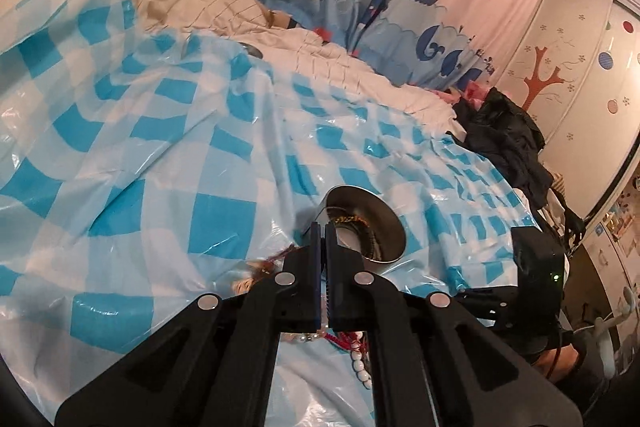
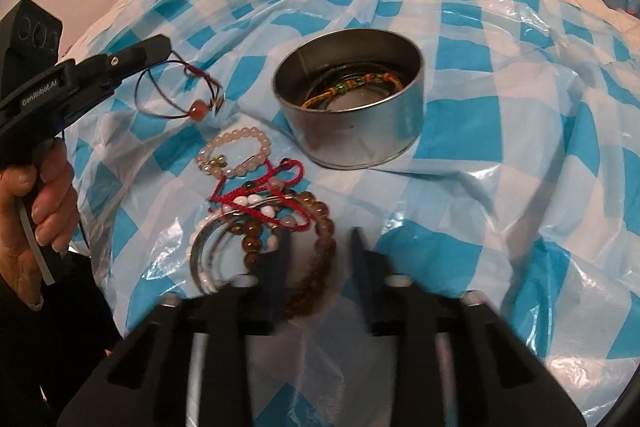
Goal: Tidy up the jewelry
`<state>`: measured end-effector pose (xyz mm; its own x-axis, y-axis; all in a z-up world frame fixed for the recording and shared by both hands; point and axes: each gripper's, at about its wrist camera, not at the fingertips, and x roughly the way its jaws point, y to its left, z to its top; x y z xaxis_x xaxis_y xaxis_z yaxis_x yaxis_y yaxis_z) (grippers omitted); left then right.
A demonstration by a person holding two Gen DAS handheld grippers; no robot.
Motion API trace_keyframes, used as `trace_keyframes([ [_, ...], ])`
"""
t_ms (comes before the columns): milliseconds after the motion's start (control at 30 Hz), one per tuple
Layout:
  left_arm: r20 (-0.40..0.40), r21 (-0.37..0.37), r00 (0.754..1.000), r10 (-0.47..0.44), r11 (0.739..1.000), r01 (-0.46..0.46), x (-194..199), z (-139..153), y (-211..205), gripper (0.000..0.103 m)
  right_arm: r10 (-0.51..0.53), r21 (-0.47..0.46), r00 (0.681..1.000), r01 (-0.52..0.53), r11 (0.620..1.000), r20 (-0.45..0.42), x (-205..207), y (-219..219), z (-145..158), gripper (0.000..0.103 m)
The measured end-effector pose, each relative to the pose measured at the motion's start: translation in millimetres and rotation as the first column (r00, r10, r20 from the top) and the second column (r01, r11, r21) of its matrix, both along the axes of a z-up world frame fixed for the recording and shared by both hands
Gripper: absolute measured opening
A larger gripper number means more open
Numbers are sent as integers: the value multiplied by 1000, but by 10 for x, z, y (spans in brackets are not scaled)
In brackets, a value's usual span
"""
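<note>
**Jewelry: one piece lifted, one in the tin, a heap on the cloth**

Jewelry lies in three places in the right wrist view. One thin dark cord bracelet with an orange bead [image 2: 176,95] hangs at upper left from the left gripper [image 2: 162,45], whose fingers are pressed together on the cord. One woven multicoloured bracelet [image 2: 352,89] lies inside the single round silver metal tin [image 2: 352,139] at upper centre.

Below the tin sits a heap: one pale pink bead bracelet [image 2: 236,151], one red knotted cord [image 2: 276,187], one brown glass-bead bracelet [image 2: 324,227], silver bangles [image 2: 208,247] whose number I cannot tell, and white beads [image 2: 256,201].

The right gripper [image 2: 318,255] hovers over the brown beads, blurred, fingers apart, gripping nothing.

All rests on one blue-and-white checked plastic cloth [image 2: 480,107]. The left tool reads "GenRobot.AI". One hand [image 2: 36,211] holds its grip.
</note>
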<state>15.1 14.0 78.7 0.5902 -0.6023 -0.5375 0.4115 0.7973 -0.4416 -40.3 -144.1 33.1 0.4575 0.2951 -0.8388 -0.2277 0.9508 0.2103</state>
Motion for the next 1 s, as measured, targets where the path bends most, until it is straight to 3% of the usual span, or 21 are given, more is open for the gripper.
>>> trace_keyframes([
  [100, -6, -4, 1000, -2, 1000, 2, -5, -5, -7, 1, 12, -14, 1000, -11, 1000, 19, -22, 21, 25, 5],
  [267, -12, -8, 1000, 0, 1000, 0, 0, -21, -19, 1, 3, -26, 999, -2, 1000, 36, -30, -17, 76, 6],
  [367, -14, -4, 1000, -1, 1000, 1, 3, -34, -33, 1, 6, -78, 999, -3, 997, 39, -32, 14, 51, 6],
  [433, -14, -4, 1000, 0, 1000, 0, 3, -32, -32, 1, 1, -55, 998, 3, 999, 66, -35, -12, 101, 7],
  [467, -14, -5, 1000, 0, 1000, 0, 3, -33, -34, 1, -2, -31, 996, 4, 999, 87, -45, -21, 142, 22],
  [500, -15, -6, 1000, 0, 1000, 0, 2, -37, -42, 1, -5, -3, 993, 6, 1000, 121, -57, -20, 203, 49],
  [533, -15, -6, 1000, 0, 1000, 0, 7, -38, -34, 1, -7, 9, 989, 5, 1000, 146, -59, 4, 239, 56],
  [633, -15, -6, 1000, -1, 1000, 1, 9, -35, -32, 1, 40, 31, 987, -46, 998, 154, 21, 170, 245, 57],
  [733, -16, -12, 1000, -9, 1000, 9, -9, -42, -48, 1, 56, -31, 989, -52, 998, 136, 147, 329, 104, 45],
  [800, -15, -14, 1000, -14, 1000, 13, -22, -55, -51, 1, 84, -74, 990, -76, 994, 109, 201, 413, -11, 20],
  [867, -14, -16, 1000, -16, 1000, 16, -39, -53, -47, 1, 105, -94, 988, -95, 991, 113, 171, 456, -2, 10],
  [1000, -10, -25, 1000, -17, 1000, 17, -58, -18, -53, 1, 95, -68, 984, -85, 994, 150, 100, 393, 106, 10],
])
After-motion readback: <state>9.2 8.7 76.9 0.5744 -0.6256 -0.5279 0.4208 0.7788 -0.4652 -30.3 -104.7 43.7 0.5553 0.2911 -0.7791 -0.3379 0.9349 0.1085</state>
